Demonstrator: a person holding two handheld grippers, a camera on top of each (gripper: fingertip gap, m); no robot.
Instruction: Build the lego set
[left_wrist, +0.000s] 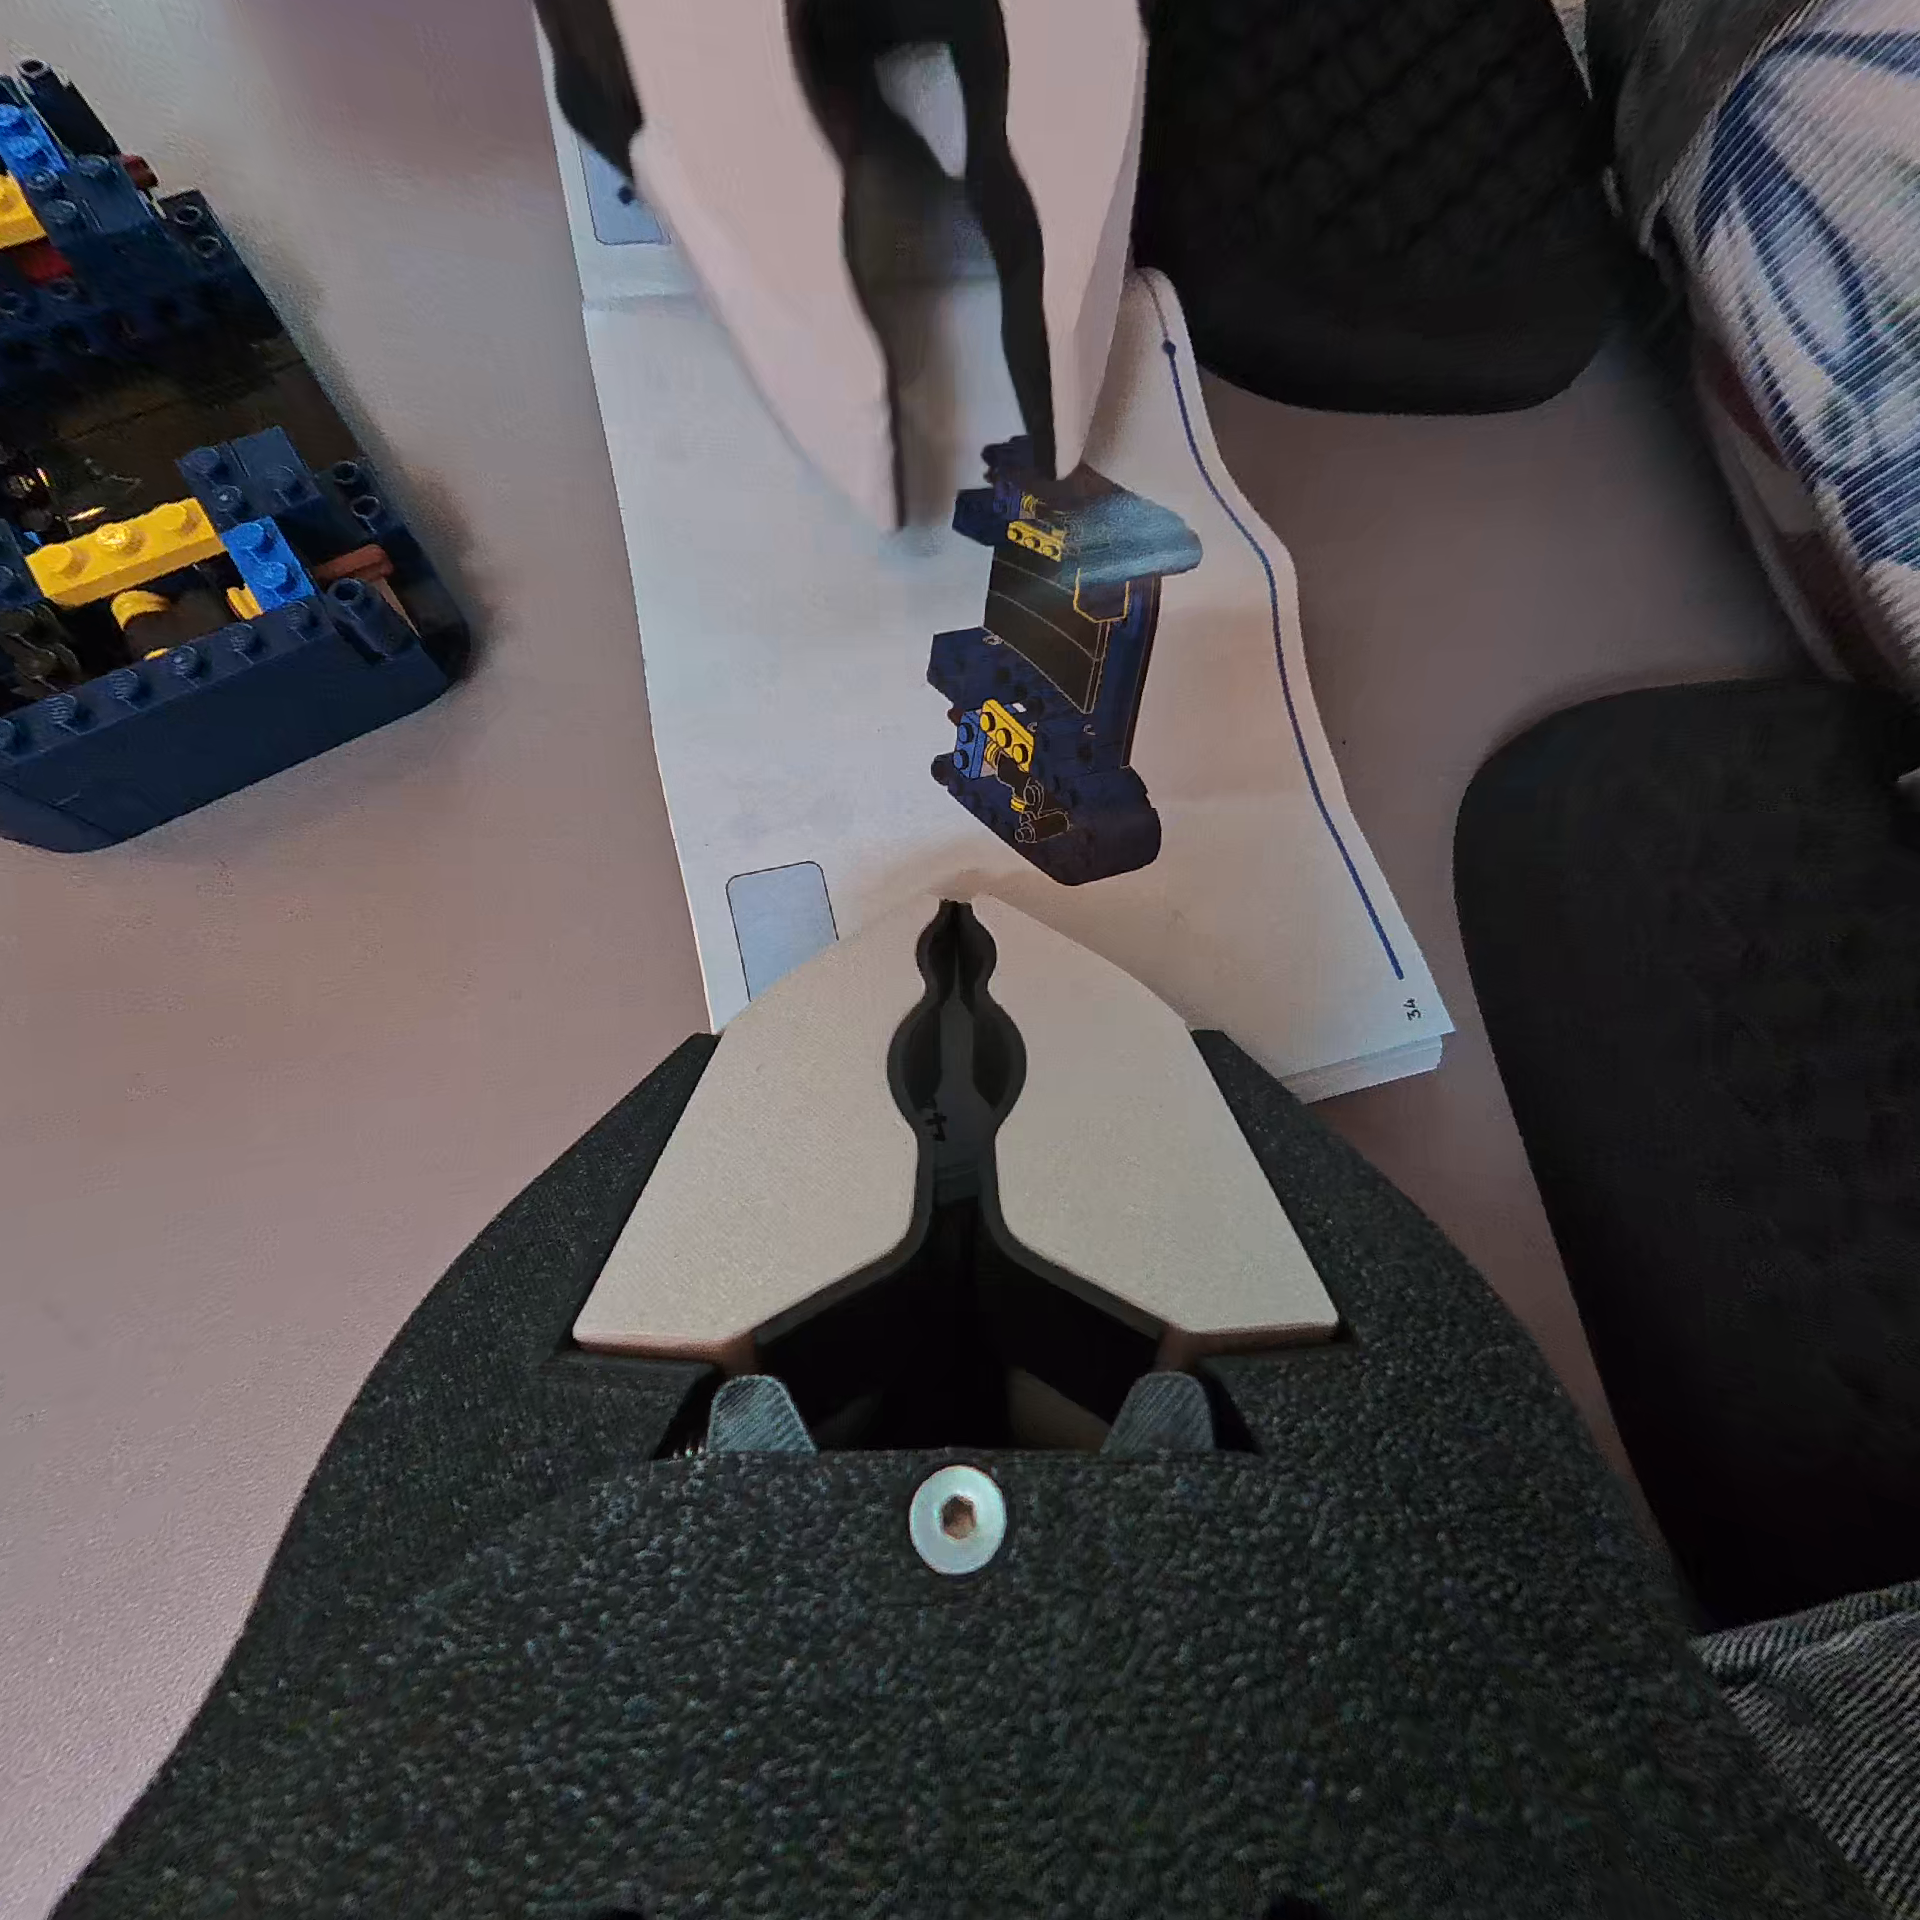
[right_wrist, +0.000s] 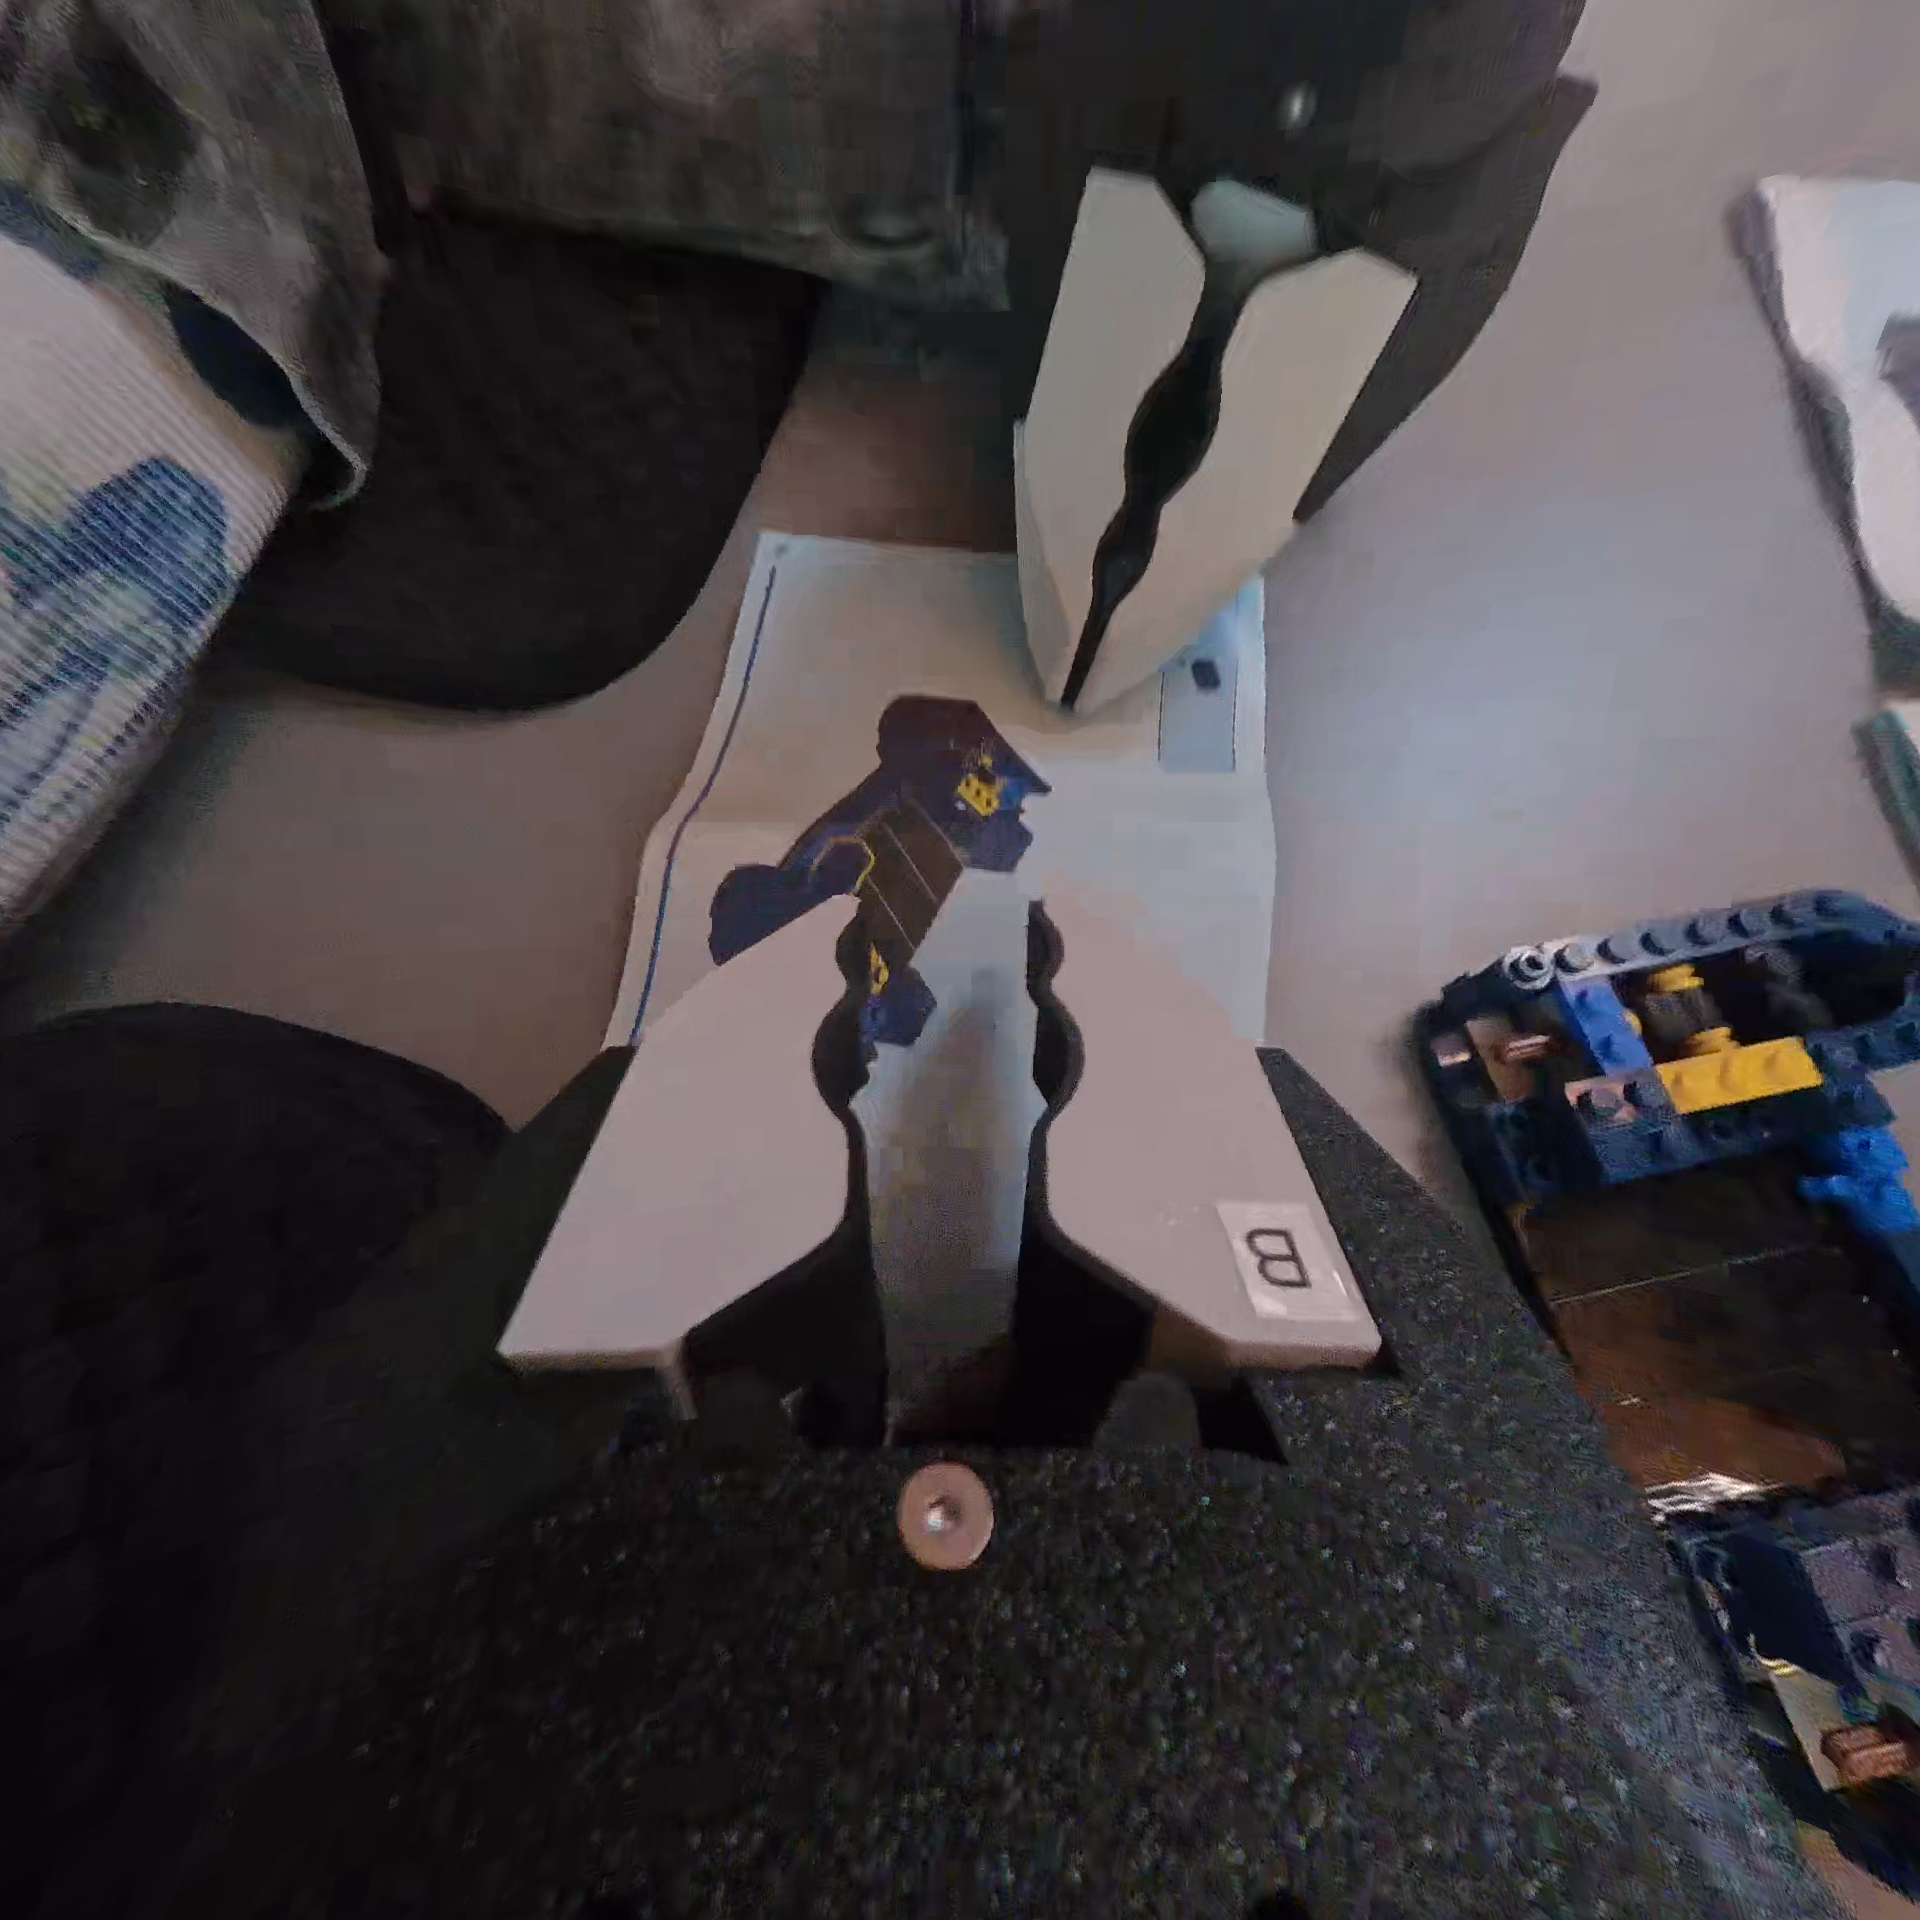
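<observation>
Booklet (left_wrist: 831, 727) pages, thin and limp, are pinched near the edge by the closed left gripper (left_wrist: 954, 914); the right gripper (right_wrist: 945, 935) is parted, empty.

booklet (left_wrist: 935, 727) open on table (left_wrist: 312, 1039) | brick model (left_wrist: 156, 582) left | dark cushions (left_wrist: 1714, 1039) right

Left gripper (left_wrist: 956, 909) fingers pressed together; right gripper (right_wrist: 940, 914) fingers apart.

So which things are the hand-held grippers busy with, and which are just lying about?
Busy with:
- white printed instruction booklet
- left hand-held gripper, shut, tips on the page
- right hand-held gripper, open above it

Lying about:
- dark blue and yellow brick model
- black chair seat
</observation>
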